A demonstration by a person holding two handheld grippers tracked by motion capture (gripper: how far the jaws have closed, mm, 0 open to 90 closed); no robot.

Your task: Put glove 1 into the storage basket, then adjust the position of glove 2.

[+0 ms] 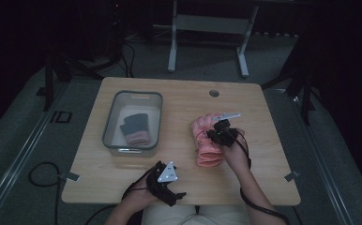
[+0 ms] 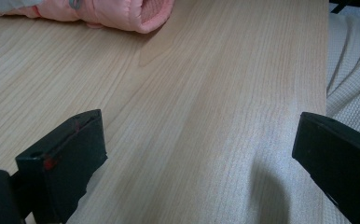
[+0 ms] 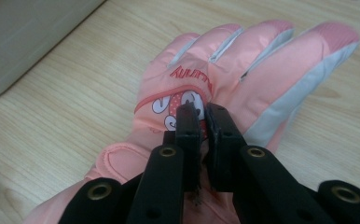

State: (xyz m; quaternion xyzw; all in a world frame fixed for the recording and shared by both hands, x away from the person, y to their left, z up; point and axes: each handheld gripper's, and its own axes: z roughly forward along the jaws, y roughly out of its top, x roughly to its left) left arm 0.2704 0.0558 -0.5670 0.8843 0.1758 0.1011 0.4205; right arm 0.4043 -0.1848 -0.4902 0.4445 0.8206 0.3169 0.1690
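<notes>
A pink glove is seen lying flat on the wooden surface, right of centre, fingers pointing away from the person. Its back is pinched by the right gripper, whose jaws are clenched on a fold of the fabric beside a cartoon print. The left gripper is held at the near edge of the surface, its jaws spread wide and released over bare wood. A grey bin is placed to the left, and a dark glove with a pink cuff is contained in it.
</notes>
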